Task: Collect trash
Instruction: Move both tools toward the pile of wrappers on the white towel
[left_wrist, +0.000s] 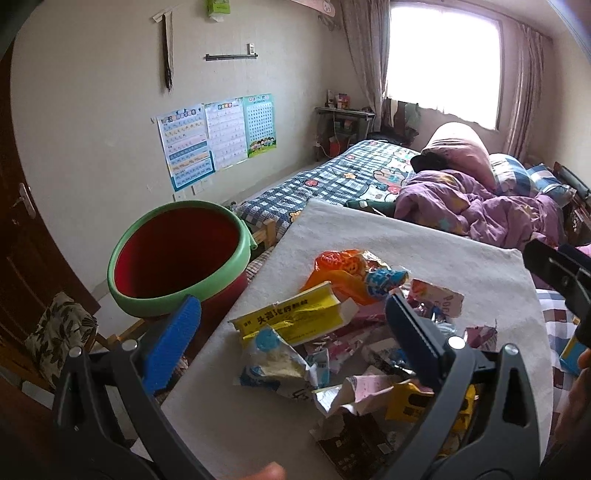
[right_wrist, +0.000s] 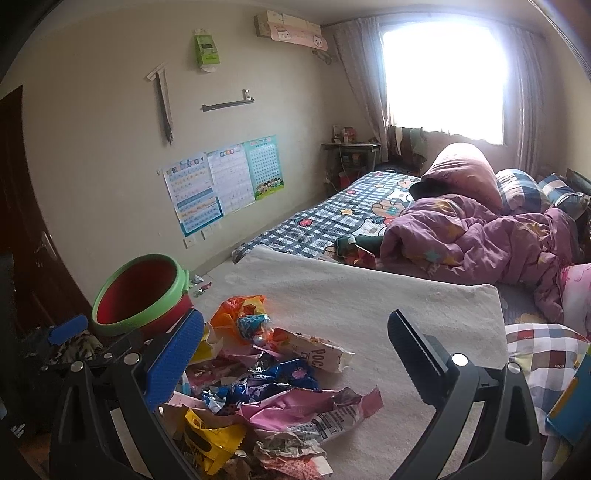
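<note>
Between grabs: left gripper (left_wrist: 291, 325) and right gripper (right_wrist: 295, 343) both wide, holding nothing, wrapper pile (left_wrist: 354, 332) at lower centre on the white counter (left_wrist: 424, 240), red bin (left_wrist: 177, 258) centre-left; next likely closing on one wrapper.

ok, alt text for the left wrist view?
An open hand-held gripper hovers over a pile of crumpled wrappers on a white cloth-covered surface. A red bin with a green rim stands left; an unmade bed lies behind.
</note>
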